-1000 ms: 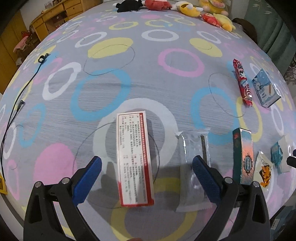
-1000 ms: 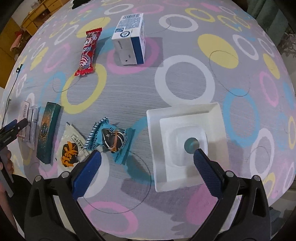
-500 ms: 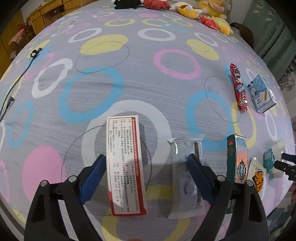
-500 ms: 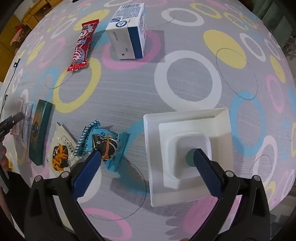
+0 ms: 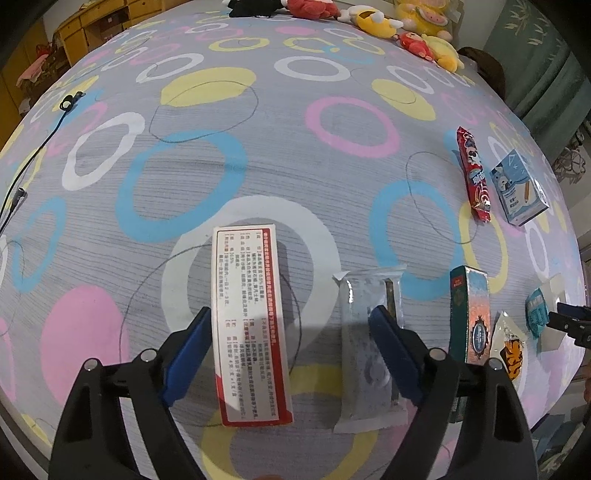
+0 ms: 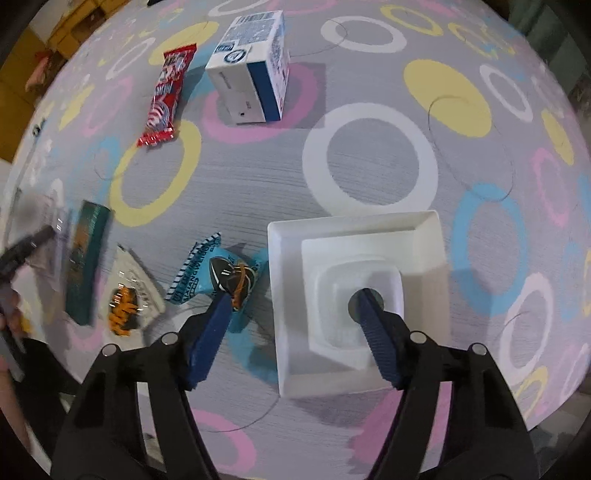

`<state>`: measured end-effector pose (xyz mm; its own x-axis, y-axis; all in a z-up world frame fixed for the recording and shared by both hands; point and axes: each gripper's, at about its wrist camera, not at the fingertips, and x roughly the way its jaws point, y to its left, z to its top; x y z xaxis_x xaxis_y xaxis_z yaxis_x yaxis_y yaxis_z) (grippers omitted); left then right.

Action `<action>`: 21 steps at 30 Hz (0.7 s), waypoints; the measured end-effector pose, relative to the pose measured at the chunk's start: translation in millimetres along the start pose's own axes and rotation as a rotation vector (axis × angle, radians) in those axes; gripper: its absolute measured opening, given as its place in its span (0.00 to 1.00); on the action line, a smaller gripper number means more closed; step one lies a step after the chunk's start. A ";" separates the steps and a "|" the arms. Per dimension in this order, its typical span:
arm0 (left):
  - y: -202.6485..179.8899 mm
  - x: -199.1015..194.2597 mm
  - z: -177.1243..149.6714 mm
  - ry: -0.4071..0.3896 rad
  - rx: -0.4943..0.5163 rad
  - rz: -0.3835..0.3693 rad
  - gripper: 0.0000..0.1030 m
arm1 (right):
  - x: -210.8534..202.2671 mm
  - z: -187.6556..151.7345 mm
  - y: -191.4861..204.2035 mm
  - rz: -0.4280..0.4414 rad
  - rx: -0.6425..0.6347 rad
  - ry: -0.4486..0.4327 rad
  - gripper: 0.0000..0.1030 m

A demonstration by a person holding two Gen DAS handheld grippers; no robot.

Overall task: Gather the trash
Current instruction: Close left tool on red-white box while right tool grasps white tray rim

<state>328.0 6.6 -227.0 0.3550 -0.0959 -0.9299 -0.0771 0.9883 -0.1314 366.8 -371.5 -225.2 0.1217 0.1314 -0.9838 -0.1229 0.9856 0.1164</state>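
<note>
Left hand-held gripper [image 5: 291, 325]: jaws part open, just been closing, straddling a white box with red border [image 5: 251, 325] lying flat on the tabletop [image 5: 258, 147]. Left pad at the box's left edge (contact cannot be told); right pad well clear of the box, over a clear plastic wrapper [image 5: 369, 350] lying just beside it. Nothing gripped.

Right hand-held gripper [image 6: 291, 306]: jaws part open, just been closing, pointing straight down. Left pad over the near end of a blue snack wrapper [image 6: 221, 273]; right pad over the hollow centre of a white square tray [image 6: 354, 236]. Tray's left rim and a strip of bare cloth between the pads. Nothing gripped.

Trash on the ringed cloth, left wrist view: red candy wrapper [image 5: 474, 177] and small blue-and-white carton [image 5: 517, 188] side by side at far right, apart from each other; green box [image 5: 469, 314] standing on edge right of the clear wrapper; white sachet with orange print [image 5: 511, 343] just beyond it, touching or nearly so.

Right wrist view (left margin blurred): red candy wrapper [image 6: 166, 92] beside the carton [image 6: 251, 70] at top; green box [image 6: 86, 254] and sachet [image 6: 129, 291] left of the blue wrapper.

Stuffed toys [image 5: 388, 22] along the far edge; black cable [image 5: 37, 147] at far left.
</note>
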 end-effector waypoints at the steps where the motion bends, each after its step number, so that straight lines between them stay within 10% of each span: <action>1: -0.1 -0.2 -0.3 0.000 -0.002 0.000 0.80 | 1.4 -0.2 -0.9 0.002 -0.001 0.002 0.67; 21: -0.7 -1.8 -1.9 0.002 0.002 0.010 0.80 | -1.6 -16.4 0.9 -0.037 -0.037 0.016 0.67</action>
<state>325.7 5.8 -225.9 0.3522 -0.0863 -0.9319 -0.0791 0.9894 -0.1215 350.3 -372.5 -225.7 0.1111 0.0924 -0.9895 -0.1548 0.9851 0.0746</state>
